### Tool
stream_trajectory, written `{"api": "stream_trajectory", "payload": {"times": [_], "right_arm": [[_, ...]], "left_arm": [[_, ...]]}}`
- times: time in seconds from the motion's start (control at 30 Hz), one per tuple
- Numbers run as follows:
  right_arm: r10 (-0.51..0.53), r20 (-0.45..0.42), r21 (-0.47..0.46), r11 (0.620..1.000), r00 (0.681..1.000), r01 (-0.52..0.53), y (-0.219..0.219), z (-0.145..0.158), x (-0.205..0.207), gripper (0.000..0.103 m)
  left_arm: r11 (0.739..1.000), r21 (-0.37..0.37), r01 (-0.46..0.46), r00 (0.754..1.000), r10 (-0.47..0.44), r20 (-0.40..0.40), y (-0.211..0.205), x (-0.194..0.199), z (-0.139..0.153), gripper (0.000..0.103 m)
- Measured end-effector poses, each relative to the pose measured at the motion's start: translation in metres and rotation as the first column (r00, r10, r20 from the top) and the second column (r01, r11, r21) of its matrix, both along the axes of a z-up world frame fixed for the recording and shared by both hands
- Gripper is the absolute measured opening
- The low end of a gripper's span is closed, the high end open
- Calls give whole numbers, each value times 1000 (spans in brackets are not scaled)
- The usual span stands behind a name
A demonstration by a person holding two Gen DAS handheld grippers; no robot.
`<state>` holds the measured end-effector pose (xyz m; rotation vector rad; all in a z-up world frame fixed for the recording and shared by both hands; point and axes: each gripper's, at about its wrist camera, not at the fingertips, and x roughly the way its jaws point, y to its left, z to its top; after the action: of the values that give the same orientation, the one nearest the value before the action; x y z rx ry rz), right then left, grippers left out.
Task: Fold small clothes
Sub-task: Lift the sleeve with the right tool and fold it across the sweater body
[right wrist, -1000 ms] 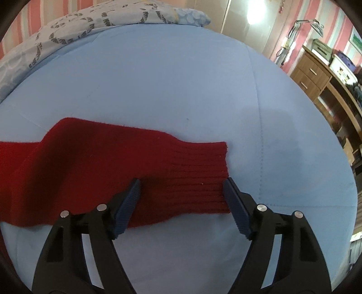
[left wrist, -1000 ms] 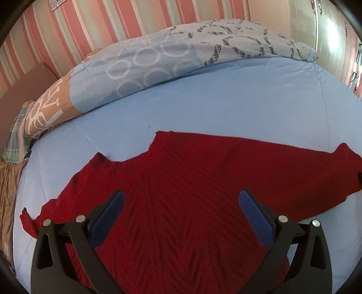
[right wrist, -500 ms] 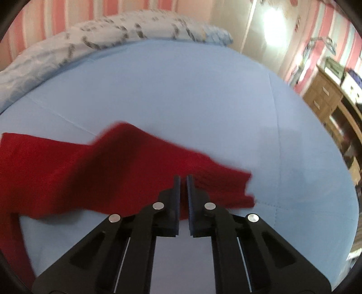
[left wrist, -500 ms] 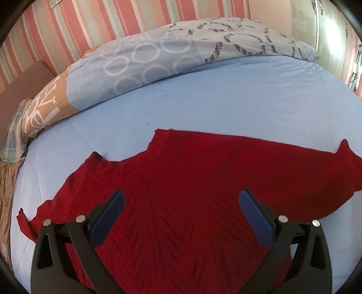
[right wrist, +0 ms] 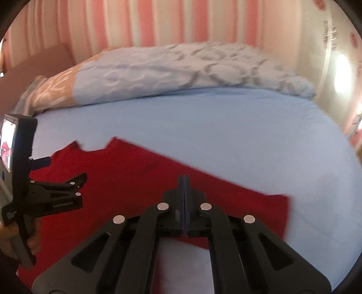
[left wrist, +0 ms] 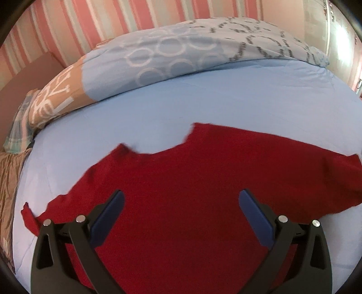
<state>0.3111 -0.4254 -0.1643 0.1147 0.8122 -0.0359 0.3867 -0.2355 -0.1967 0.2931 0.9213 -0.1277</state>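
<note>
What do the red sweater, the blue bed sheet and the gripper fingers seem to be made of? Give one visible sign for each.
Red sweater: looks like knitted wool or acrylic, matte and soft, with a limp drape; the stitch is blurred here.
Blue bed sheet: probably woven cotton or a blend, smooth and matte, with faint creases.
Left gripper fingers: likely hard black plastic with silver metal pins and blue pads, perhaps rubber.

Lying open beyond the sweater (left wrist: 192,192): bare sheet (left wrist: 226,101), clear to the right edge; blocking the far side, a heaped duvet (left wrist: 181,52) against the wall (left wrist: 113,20).
</note>
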Motion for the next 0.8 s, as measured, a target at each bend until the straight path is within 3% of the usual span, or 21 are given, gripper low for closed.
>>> {"api": "stream_trajectory", "payload": {"times": [0.1, 0.17, 0.23, 0.3, 0.43, 0.67, 0.7, 0.73, 0.8], "right_arm": [[3, -46, 10, 1000, 999, -3, 9, -14, 7, 1], [-38, -54, -2, 999, 998, 38, -5, -20, -6, 7], [-101, -101, -13, 995, 990, 100, -32, -29, -20, 39], [-130, -129, -40, 991, 983, 126, -44, -36, -25, 52], [-94, -153, -84, 993, 984, 82, -53, -42, -38, 72], [-44, -198, -172, 985, 979, 10, -43, -75, 5, 71], [-42, -215, -181, 984, 976, 2, -43, -82, 13, 67], [-46, -239, -193, 981, 970, -1, -44, -90, 20, 54], [-42, -282, -177, 984, 958, -9, -47, -103, 28, 49]], "left_arm": [[999, 14, -35, 999, 36, -14, 29, -1, -1, 101], [999, 14, -50, 998, 50, -26, 42, -3, -3, 101], [998, 15, -57, 998, 57, -38, 51, -4, -6, 101], [998, 20, -57, 997, 58, -47, 54, -5, -9, 101], [999, 8, -52, 997, 52, -50, 52, -9, -9, 101], [1000, 11, -19, 999, 20, -39, 34, -16, -8, 101], [1000, 17, -14, 999, 14, -34, 32, -17, -8, 101], [1000, 21, -8, 999, 9, -30, 31, -17, -8, 101], [1000, 31, -2, 1000, 3, -27, 30, -19, -8, 101]]}}
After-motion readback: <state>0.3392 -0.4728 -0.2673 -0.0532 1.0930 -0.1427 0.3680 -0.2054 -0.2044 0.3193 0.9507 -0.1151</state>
